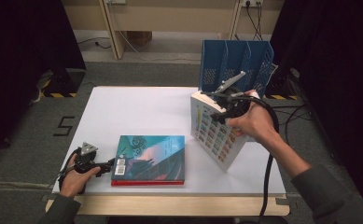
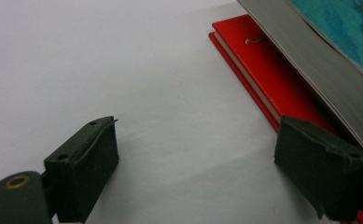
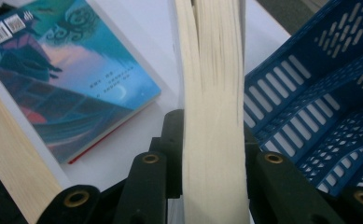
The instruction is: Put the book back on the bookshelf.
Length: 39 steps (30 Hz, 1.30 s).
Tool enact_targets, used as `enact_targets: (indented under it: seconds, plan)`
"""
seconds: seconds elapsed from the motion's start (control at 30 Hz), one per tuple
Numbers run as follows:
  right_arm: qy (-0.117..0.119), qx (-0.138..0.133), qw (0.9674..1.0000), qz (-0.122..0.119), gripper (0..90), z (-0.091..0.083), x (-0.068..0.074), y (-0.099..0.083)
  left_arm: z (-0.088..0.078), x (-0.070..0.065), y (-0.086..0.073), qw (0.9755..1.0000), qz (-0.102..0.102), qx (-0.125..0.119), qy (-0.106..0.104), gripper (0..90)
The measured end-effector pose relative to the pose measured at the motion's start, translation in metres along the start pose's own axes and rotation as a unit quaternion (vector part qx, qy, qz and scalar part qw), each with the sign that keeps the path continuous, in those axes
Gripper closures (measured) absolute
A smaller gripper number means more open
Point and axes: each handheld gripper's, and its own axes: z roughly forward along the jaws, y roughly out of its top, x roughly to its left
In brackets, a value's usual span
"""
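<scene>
Right hand-held gripper [image 1: 226,103] is clamped on the top page edge of a thick white book [image 1: 215,133], tilted on its lower corner on the tabletop [image 1: 137,105], just before the blue file rack [image 1: 235,65], likely for slotting in. Left hand-held gripper [image 1: 110,165], jaws spread and holding nothing, rests beside the teal book [image 1: 151,156] stacked on a red book [image 2: 268,65], probably to steady them.

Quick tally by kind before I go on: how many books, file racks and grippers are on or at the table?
Books: 3 (thick white book with a picture-grid cover, teal illustrated book, red book under it)
File racks: 1 (blue plastic slotted file rack)
Grippers: 2 (left gripper, right gripper)
Total: 6
</scene>
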Motion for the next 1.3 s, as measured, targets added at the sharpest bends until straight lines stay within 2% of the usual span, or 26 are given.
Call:
enact_targets:
  seconds: [0.2,0.4,0.63,0.9,0.97,1.0,1.17,1.2,1.3]
  plan:
    - [0.010,-0.041,0.9986,0.032,74.0,-0.021,-0.015,0.001,0.000,0.000,0.000,1.0000,0.000,0.001,-0.001,12.2]
    - [0.009,-0.058,0.9970,0.051,74.0,-0.039,-0.025,0.005,0.000,0.000,0.000,1.0000,0.000,0.001,-0.001,12.1]
    - [-0.001,-0.069,0.9955,0.065,74.0,-0.049,-0.035,0.009,0.000,0.000,0.000,1.0000,0.000,0.001,-0.001,12.1]
    - [-0.033,-0.079,0.9935,0.074,74.0,-0.070,-0.052,0.022,0.000,0.000,0.000,1.0000,0.000,0.001,-0.001,12.0]
    - [-0.042,-0.082,0.9926,0.079,74.0,-0.075,-0.057,0.025,0.000,0.000,0.000,1.0000,0.000,0.001,-0.001,12.0]
    - [-0.052,-0.085,0.9911,0.088,74.0,-0.078,-0.064,0.028,0.000,0.000,0.000,1.0000,0.001,0.001,-0.001,12.0]
    - [-0.066,-0.083,0.9891,0.102,73.9,-0.078,-0.077,0.037,0.000,0.000,0.000,1.0000,0.001,0.001,-0.001,11.9]
    - [-0.076,-0.075,0.9887,0.104,73.9,-0.075,-0.084,0.044,0.000,0.000,0.000,1.0000,0.000,0.001,-0.001,11.9]
    - [-0.082,-0.068,0.9882,0.110,73.9,-0.072,-0.090,0.049,0.000,0.000,0.000,1.0000,0.000,0.001,-0.001,11.9]
